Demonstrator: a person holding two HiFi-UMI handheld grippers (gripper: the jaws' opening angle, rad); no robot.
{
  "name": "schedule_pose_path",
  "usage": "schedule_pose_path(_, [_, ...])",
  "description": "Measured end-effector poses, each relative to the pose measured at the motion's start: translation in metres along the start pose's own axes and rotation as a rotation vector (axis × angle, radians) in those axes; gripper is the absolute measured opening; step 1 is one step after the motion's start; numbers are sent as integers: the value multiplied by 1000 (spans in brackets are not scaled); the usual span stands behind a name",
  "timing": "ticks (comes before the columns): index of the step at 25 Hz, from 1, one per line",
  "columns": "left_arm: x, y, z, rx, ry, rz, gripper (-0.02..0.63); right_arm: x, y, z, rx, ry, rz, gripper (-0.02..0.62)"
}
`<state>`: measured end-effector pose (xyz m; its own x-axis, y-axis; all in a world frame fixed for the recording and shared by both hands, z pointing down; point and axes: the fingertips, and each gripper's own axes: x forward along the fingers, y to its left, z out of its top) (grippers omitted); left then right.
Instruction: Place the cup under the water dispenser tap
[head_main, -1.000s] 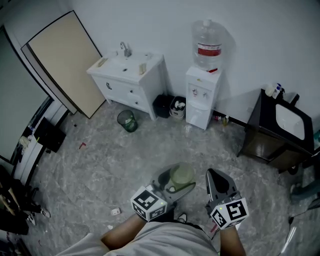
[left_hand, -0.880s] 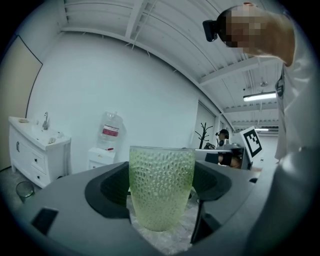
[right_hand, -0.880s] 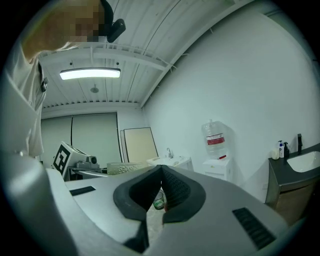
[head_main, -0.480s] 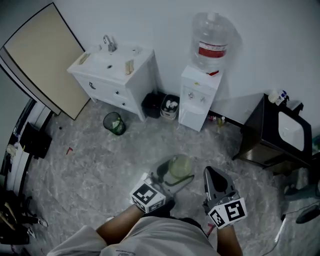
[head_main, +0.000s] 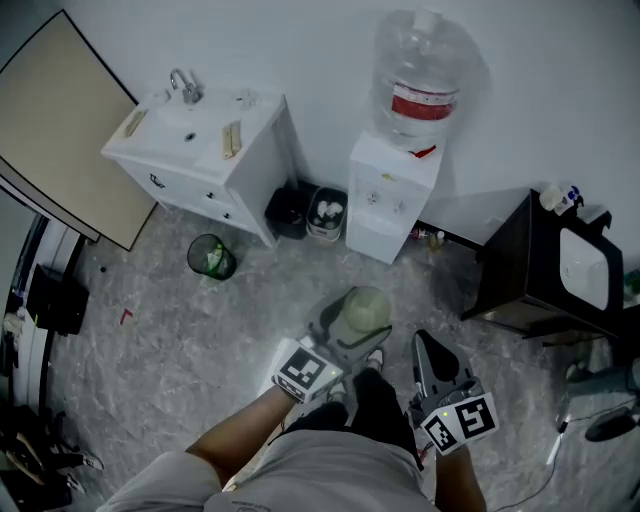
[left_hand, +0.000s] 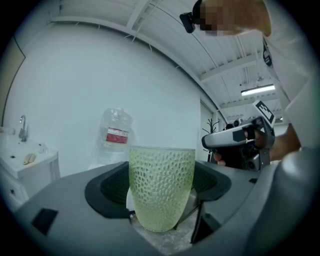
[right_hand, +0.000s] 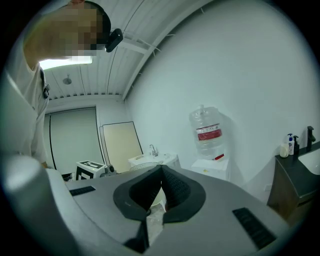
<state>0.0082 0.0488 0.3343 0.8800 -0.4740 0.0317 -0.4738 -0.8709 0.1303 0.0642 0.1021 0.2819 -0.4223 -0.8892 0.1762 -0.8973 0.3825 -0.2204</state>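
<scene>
One green dimpled cup (head_main: 366, 308) sits upright in your left gripper (head_main: 350, 328), the two dark pads grasping it on either side, exactly the hold you had a second ago. It is off the floor (head_main: 150, 330) and not yet at the water dispenser (head_main: 393, 195), which stands at twelve o'clock from the cup in the head view.

Since the earlier frames the dispenser has grown in that view and the gap of floor between it and the cup has shrunk. In the left gripper view the bottle (left_hand: 116, 135) on top of the dispenser shows just above the cup's rim, at eleven o'clock.

Your right gripper (head_main: 428, 345) rides at four o'clock from the cup, near it but apart. Its jaws are clenched together on nothing, as before, and it has kept its place beside the left one.

Farther out, the white vanity (head_main: 200, 160) at ten o'clock has slid toward the left edge of the head view. The green bin (head_main: 210, 257), between nine and ten o'clock, has slid left with it. The dark cabinet (head_main: 545, 270) at three o'clock has hardly moved in the frame. Your legs (head_main: 375, 400) now show below the cup at six o'clock, where a second ago only a foot peeked out.
</scene>
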Motion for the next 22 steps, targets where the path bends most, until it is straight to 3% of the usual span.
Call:
schedule_pose_path(5, [52, 60, -27, -40, 12, 47, 376, 68, -47, 1, 9, 13, 53, 14])
schedule_pose_path(9, [105, 115, -47, -10, 44, 84, 376, 139, -97, 8, -62, 34, 111, 14])
schedule_pose_path(14, [160, 191, -73, 40, 71, 152, 376, 226, -146, 14, -37, 55, 217, 14])
schedule_pose_path(18, [190, 249, -129, 47, 110, 192, 376, 280, -162, -5, -2, 76, 276, 14])
schedule_pose_path(22, [215, 286, -212, 60, 137, 177, 376, 315, -178, -59, 46, 103, 279, 14])
